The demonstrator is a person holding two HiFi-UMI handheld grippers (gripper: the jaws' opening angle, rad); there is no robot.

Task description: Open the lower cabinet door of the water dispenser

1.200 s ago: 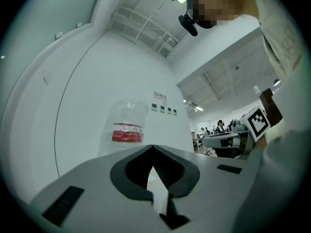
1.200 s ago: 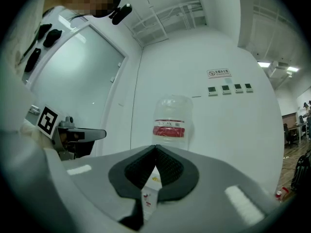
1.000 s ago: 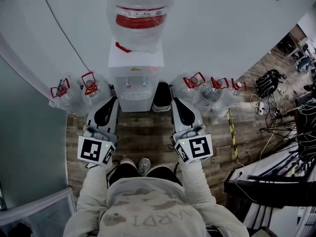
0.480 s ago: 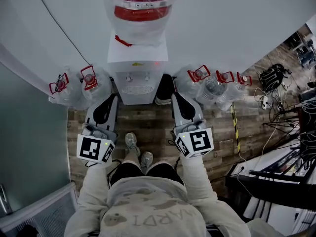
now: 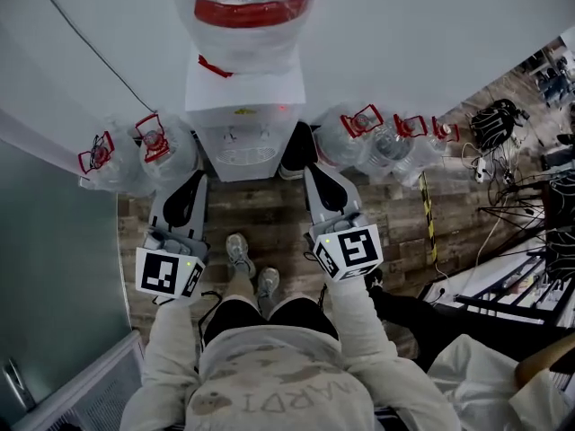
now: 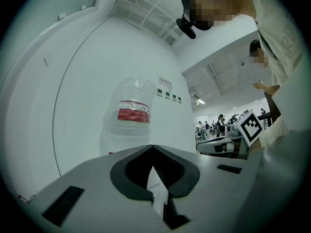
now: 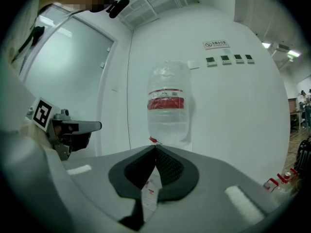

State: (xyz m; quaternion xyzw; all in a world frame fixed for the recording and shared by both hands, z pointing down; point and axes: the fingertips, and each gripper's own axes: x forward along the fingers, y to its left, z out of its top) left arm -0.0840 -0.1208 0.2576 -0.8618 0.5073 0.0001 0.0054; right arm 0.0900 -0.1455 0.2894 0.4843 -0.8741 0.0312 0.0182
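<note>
Both grippers are shut and holding nothing. The left gripper (image 5: 194, 180) has its jaws closed tip to tip, with only a sliver of the white cabinet showing through the gap behind the tips. Same deal with the right gripper (image 5: 316, 171), jaws fully together. Both point level at the water dispenser (image 5: 241, 124), which stands against the wall straight ahead with the big bottle (image 5: 243, 7) on top. Neither gripper is touching it. The lower cabinet door sits under the tap ledge, so I can't really see it from above. Spare jugs (image 5: 166, 155) sit on the wood floor (image 5: 260, 206) on both sides.
</note>
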